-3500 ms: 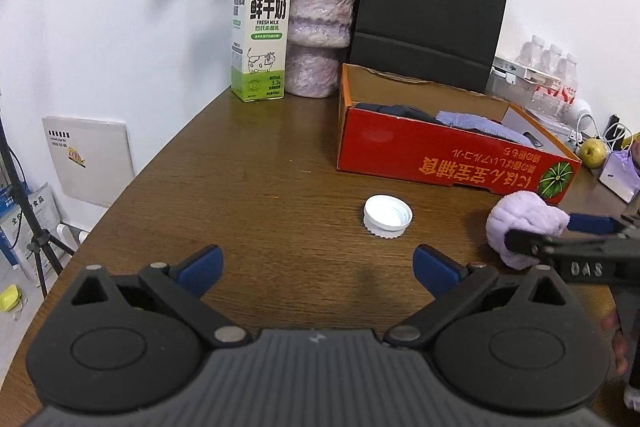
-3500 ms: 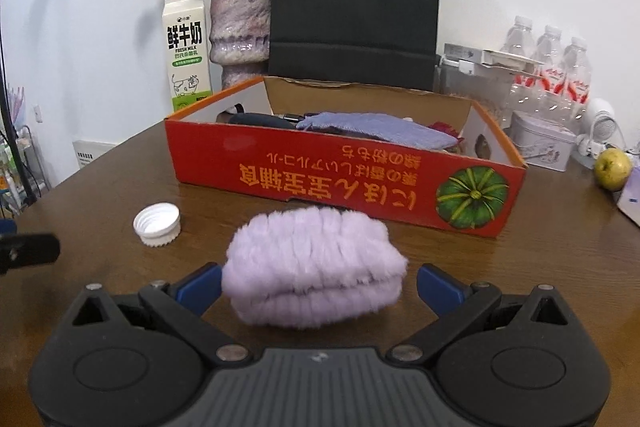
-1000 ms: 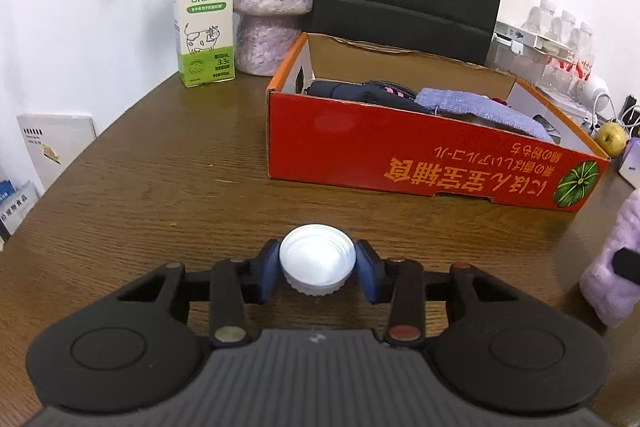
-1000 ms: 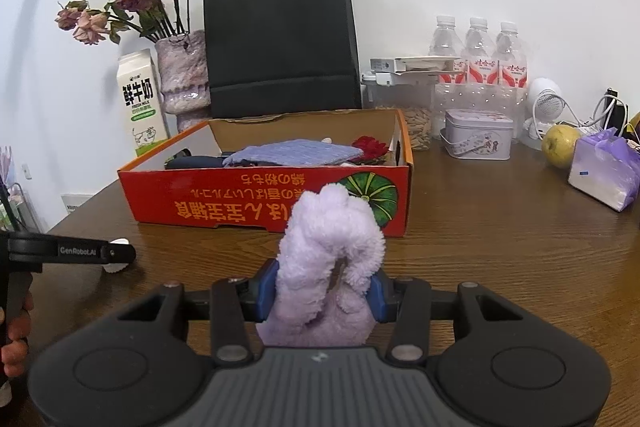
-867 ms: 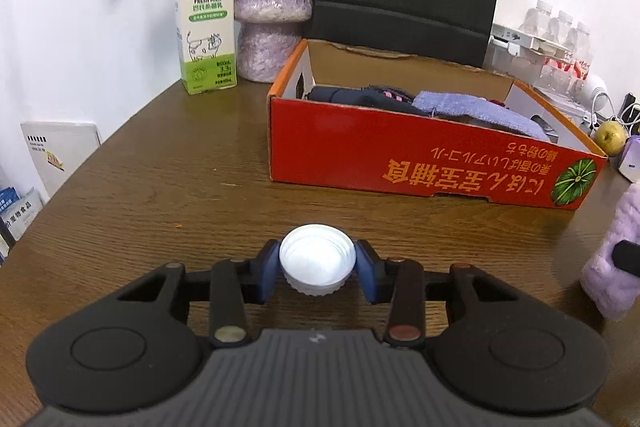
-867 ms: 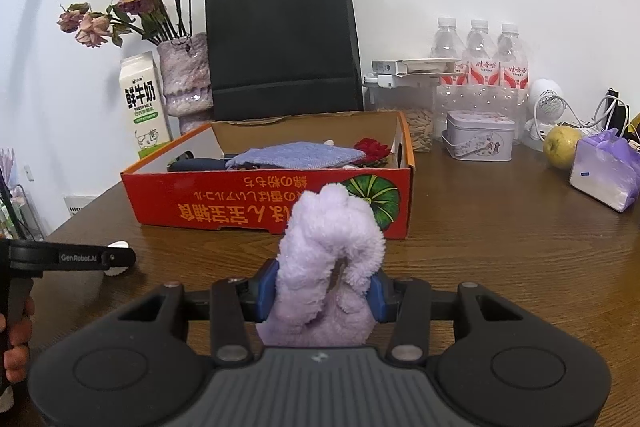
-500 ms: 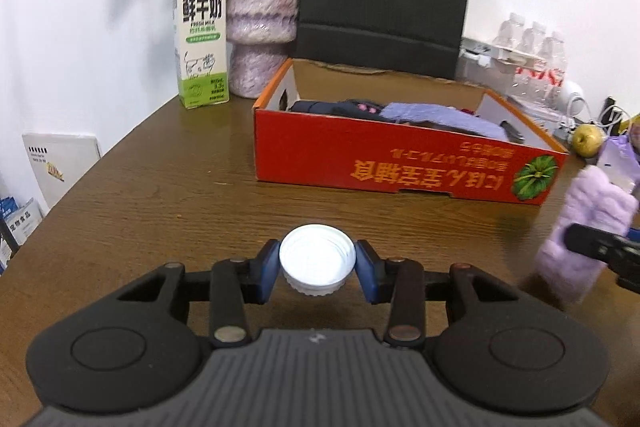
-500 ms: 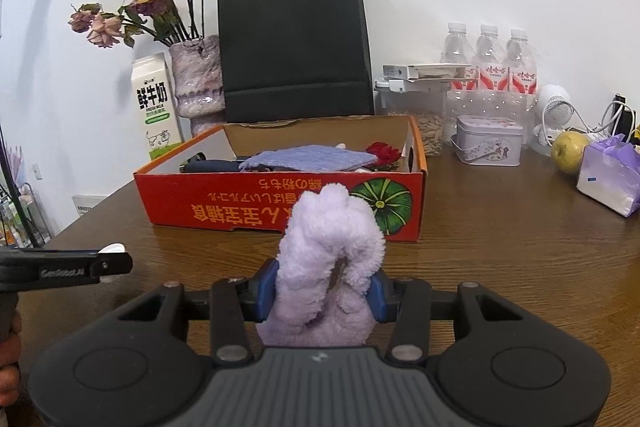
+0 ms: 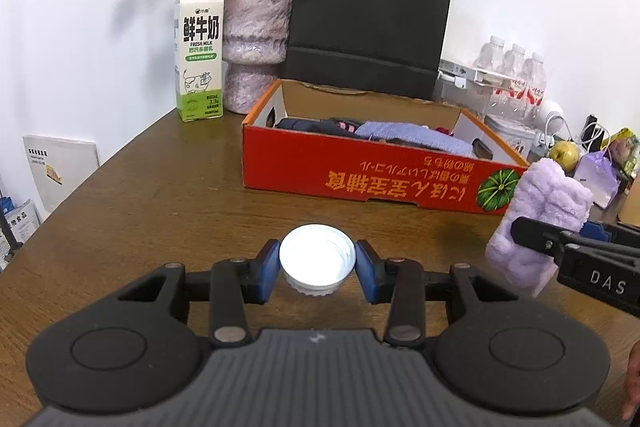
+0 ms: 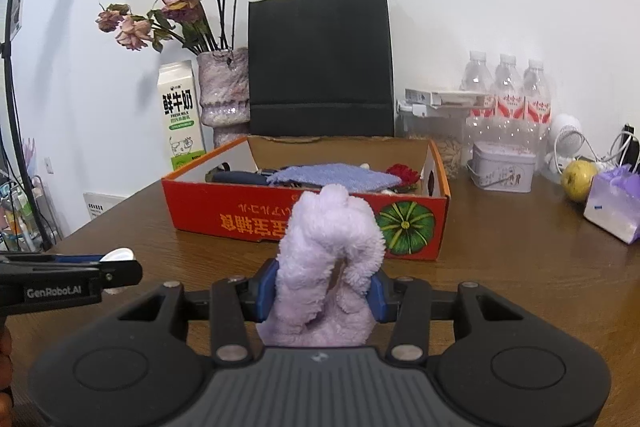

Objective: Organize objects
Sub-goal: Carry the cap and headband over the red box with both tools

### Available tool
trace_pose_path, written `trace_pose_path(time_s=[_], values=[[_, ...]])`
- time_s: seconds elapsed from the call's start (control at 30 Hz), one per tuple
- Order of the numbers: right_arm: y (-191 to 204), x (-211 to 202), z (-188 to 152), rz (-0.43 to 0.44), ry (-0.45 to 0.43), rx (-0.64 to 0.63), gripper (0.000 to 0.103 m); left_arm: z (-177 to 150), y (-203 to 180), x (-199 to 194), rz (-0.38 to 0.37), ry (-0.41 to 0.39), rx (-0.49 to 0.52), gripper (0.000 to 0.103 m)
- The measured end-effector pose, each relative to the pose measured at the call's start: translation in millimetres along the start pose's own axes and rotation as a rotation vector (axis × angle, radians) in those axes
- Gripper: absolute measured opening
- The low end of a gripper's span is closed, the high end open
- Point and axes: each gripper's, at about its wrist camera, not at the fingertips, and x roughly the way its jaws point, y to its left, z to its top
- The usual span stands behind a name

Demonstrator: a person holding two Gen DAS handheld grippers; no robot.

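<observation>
Left wrist view: the left gripper is clamped on a white plastic bottle cap, open side up, blue pads touching its rim on both sides. It looks lifted clear of the brown wooden table. Straight ahead sits the red cardboard box with the pumpkin print, already holding a folded bluish-purple cloth and some dark item I can't identify. Behind the box: a milk carton, a fuzzy purple vase with dried roses, and a black paper bag. Off to the right you can see the other gripper carrying the fluffy lilac towel.

Right wrist view: the right gripper is squeezed shut on that fluffy lilac towel, which bulges up between the pads and flops forward. The red cardboard box is just ahead, with a red flower-ish thing in its right corner. Water bottles, a small tin and a yellowish apple sit further right.

What could go wrong, my guess: the cap is only pinched at its rim, so any twist could pop it out and send it rolling. The towel is soft, so it may sag or snag on the box's front wall if carried in too low. Both grippers heading for the same box could also bump each other.
</observation>
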Motion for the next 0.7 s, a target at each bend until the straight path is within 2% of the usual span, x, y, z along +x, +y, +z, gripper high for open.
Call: trace_pose_path(time_s=[0.2,0.7], values=[[6.7,1.6,9.8,-0.016,-0.020,-0.016,0.044,15.7,-5.1,2.6,-0.009,-0.016,-0.005,0.041],[15.2,35.6,43.8,-0.016,-0.067,-0.024,0.044,59.8,-14.9,28.0,-0.022,-0.094,-0.007,0.041]])
